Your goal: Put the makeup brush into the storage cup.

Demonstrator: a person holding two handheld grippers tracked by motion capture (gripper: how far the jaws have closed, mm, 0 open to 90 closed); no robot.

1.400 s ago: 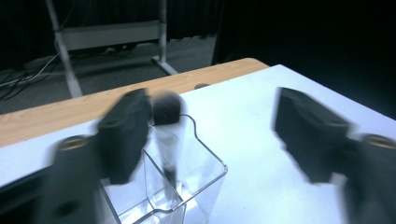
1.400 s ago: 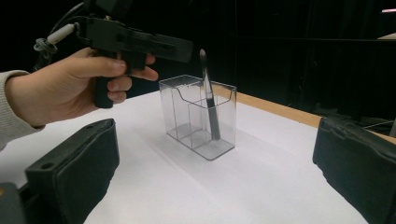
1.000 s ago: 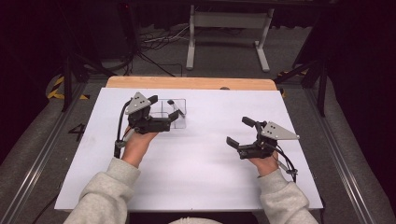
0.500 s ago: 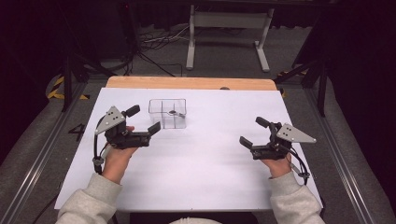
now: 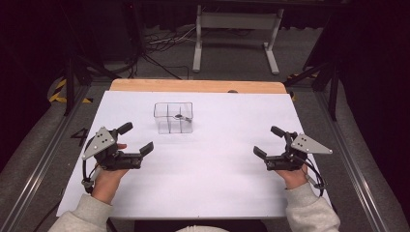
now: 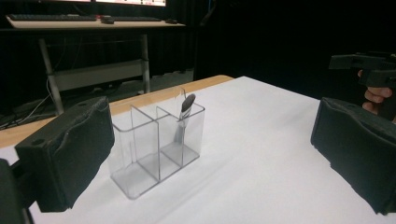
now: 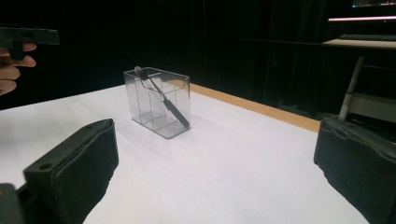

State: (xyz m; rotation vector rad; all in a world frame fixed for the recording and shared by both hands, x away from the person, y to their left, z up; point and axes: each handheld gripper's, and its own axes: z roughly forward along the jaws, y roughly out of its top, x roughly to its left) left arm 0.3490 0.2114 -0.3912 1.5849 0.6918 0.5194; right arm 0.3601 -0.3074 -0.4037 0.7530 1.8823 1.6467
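A clear plastic organiser (image 5: 173, 117) with three compartments stands on the white table sheet (image 5: 212, 159), toward the back left of centre. A small dark brush (image 5: 181, 116) leans in its right-hand compartment, as the high view shows; it also shows in the organiser (image 6: 159, 140) as a brush (image 6: 185, 112) and in the organiser (image 7: 158, 102) as a brush (image 7: 163, 100). My left gripper (image 5: 135, 138) is open and empty, in front and left of the organiser. My right gripper (image 5: 269, 141) is open and empty at the right side of the sheet.
A bare wooden strip (image 5: 198, 86) runs along the table's far edge. Beyond it are a white stand (image 5: 237, 29) and floor cables (image 5: 159, 48). Metal rails (image 5: 29, 164) flank the table. A desk with keyboards (image 6: 84, 21) stands in the dark background.
My left gripper has pulled back from the organiser toward the front left. My right gripper has drifted outward to the right. The brush stays in the organiser.
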